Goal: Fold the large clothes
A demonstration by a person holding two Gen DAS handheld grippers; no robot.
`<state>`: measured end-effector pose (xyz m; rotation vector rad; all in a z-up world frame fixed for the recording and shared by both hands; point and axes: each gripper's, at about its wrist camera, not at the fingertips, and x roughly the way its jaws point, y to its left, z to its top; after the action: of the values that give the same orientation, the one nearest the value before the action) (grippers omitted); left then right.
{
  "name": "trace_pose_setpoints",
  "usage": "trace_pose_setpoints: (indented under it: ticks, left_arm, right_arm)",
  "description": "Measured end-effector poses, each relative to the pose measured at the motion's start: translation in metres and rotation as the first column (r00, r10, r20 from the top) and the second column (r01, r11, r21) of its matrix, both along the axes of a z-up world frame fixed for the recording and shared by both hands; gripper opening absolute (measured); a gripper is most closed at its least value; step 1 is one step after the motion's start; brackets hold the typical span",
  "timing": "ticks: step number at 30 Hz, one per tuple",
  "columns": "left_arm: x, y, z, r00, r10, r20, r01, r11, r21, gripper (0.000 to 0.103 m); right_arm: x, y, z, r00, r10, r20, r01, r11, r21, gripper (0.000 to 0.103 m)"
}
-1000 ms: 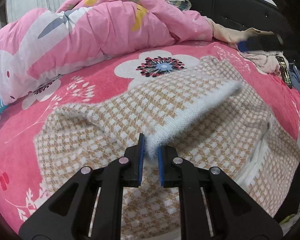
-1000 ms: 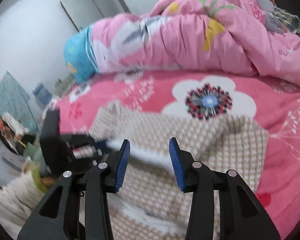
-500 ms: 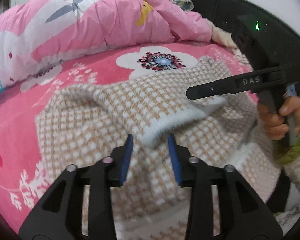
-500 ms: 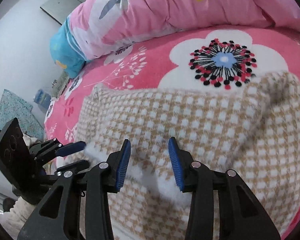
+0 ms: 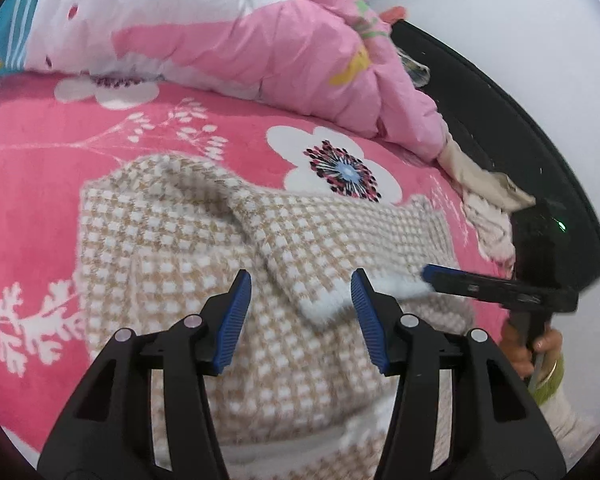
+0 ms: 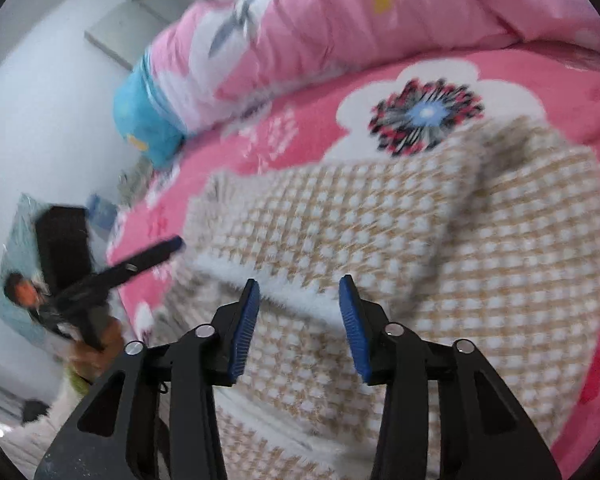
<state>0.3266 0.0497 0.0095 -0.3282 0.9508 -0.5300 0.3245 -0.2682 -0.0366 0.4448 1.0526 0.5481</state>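
A beige-and-white checked sweater (image 5: 172,248) (image 6: 480,240) lies spread on the pink flowered bed sheet (image 5: 40,168). One sleeve is folded across its body, ending in a white fuzzy cuff (image 5: 324,304) (image 6: 220,270). My left gripper (image 5: 300,280) hovers over that cuff with its jaws opening; the cuff's corner lies between the pads, loose and unpressed. My right gripper (image 6: 300,284) is low over the cuff's white edge, jaws also opening, pads clear of the knit. From the left wrist view the right gripper (image 5: 430,272) reaches the cuff's far end. The left gripper (image 6: 176,245) shows blurred in the right wrist view.
A bunched pink quilt (image 5: 260,40) (image 6: 380,20) fills the far side of the bed, beside a blue pillow (image 6: 148,120). A black headboard (image 5: 500,112) and a heap of other clothes (image 5: 488,204) sit at the right. A hand (image 5: 540,348) holds the right gripper.
The left gripper was shut on the white cuff and has let it go, jaws spreading. The sleeve now lies across the sweater. The right gripper has dropped down close over the cuff.
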Motion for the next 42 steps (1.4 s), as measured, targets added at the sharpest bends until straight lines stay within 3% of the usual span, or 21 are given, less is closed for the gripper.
trace_pose_setpoints:
  ticks: [3, 6, 8, 11, 12, 15, 16, 17, 20, 23, 25, 27, 28, 29, 30, 32, 35, 39, 42]
  left_arm:
    - [0.02, -0.003, -0.008, 0.998, 0.011, -0.061, -0.014, 0.998, -0.056, 0.05]
    - [0.04, -0.008, -0.025, 0.987, 0.012, -0.163, -0.03, 0.994, -0.106, 0.05]
    - [0.049, -0.009, -0.037, 0.974, 0.011, -0.227, -0.045, 0.988, -0.145, 0.05]
    - [0.051, -0.012, -0.048, 0.965, 0.007, -0.261, -0.056, 0.981, -0.184, 0.049]
    - [0.049, -0.013, -0.049, 0.967, 0.003, -0.253, -0.051, 0.982, -0.184, 0.048]
    - [0.044, -0.017, -0.05, 0.975, -0.001, -0.222, -0.037, 0.985, -0.169, 0.044]
    - [0.043, -0.018, -0.051, 0.977, 0.001, -0.215, -0.036, 0.987, -0.159, 0.042]
    - [0.043, -0.019, -0.051, 0.978, 0.007, -0.21, -0.038, 0.989, -0.143, 0.031]
    - [0.041, -0.017, -0.047, 0.984, 0.02, -0.179, -0.041, 0.993, -0.111, 0.011]
    - [0.031, -0.009, -0.023, 0.997, -0.002, -0.071, -0.005, 0.995, -0.098, 0.01]
    - [0.025, -0.012, -0.013, 1.0, -0.02, -0.017, 0.019, 0.999, -0.025, 0.01]
    - [0.024, -0.021, -0.017, 0.999, -0.033, -0.003, 0.033, 0.997, 0.075, 0.014]
    - [0.024, -0.028, -0.024, 0.999, -0.036, -0.002, 0.035, 0.986, 0.163, 0.015]
    - [0.025, -0.034, -0.03, 0.999, -0.035, 0.0, 0.034, 0.972, 0.233, 0.017]
    - [0.023, -0.034, -0.03, 0.999, -0.035, 0.011, 0.031, 0.967, 0.254, 0.019]
    - [0.018, -0.032, -0.023, 0.998, -0.026, 0.064, 0.007, 0.96, 0.281, 0.023]
    - [0.013, -0.026, -0.004, 0.989, -0.009, 0.151, -0.041, 0.946, 0.322, 0.024]
    - [0.016, -0.028, 0.02, 0.976, -0.029, 0.215, -0.036, 0.956, 0.292, 0.025]
    - [0.03, -0.049, 0.026, 0.977, -0.066, 0.201, 0.01, 0.963, 0.27, 0.027]
  right_arm:
    - [0.008, -0.027, 0.002, 0.995, -0.098, -0.018, 0.098, 0.995, 0.026, 0.051]
    - [0.026, -0.046, -0.013, 0.98, -0.164, -0.111, 0.172, 0.983, 0.058, 0.051]
    - [0.034, -0.047, -0.023, 0.975, -0.164, -0.153, 0.176, 0.982, 0.066, 0.051]
    - [0.037, -0.041, -0.036, 0.969, -0.142, -0.2, 0.164, 0.982, 0.097, 0.051]
    - [0.036, -0.038, -0.038, 0.971, -0.131, -0.202, 0.154, 0.982, 0.107, 0.051]
    - [0.033, -0.024, -0.039, 0.977, -0.098, -0.19, 0.117, 0.988, 0.097, 0.038]
    - [0.031, -0.02, -0.04, 0.979, -0.094, -0.183, 0.109, 0.991, 0.075, 0.027]
    - [0.031, -0.017, -0.039, 0.98, -0.093, -0.173, 0.105, 0.993, 0.061, 0.018]
    - [0.024, -0.016, -0.018, 0.99, -0.105, -0.099, 0.109, 0.993, 0.044, 0.011]
    - [0.012, -0.021, 0.014, 0.997, -0.076, -0.003, 0.076, 0.995, 0.064, 0.01]
    - [0.009, -0.02, 0.013, 0.998, -0.066, 0.001, 0.066, 0.997, 0.048, 0.01]
    - [0.01, -0.014, -0.007, 0.998, -0.053, -0.039, 0.051, 0.998, -0.032, 0.01]
    - [0.015, -0.008, -0.031, 0.994, -0.037, -0.099, 0.026, 0.994, -0.102, 0.012]
    - [0.016, -0.008, -0.041, 0.992, -0.042, -0.121, 0.029, 0.994, -0.107, 0.013]
    - [0.015, -0.012, -0.046, 0.99, -0.055, -0.127, 0.045, 0.996, -0.078, 0.013]
    - [0.013, -0.019, -0.037, 0.992, -0.069, -0.105, 0.062, 0.996, -0.061, 0.02]
    - [0.009, -0.027, -0.014, 0.993, -0.113, -0.023, 0.108, 0.98, -0.169, 0.04]
    - [0.005, -0.026, 0.028, 0.981, -0.143, 0.133, 0.176, 0.942, -0.284, 0.041]
    - [0.019, -0.007, 0.046, 0.972, -0.102, 0.214, 0.176, 0.915, -0.362, 0.041]
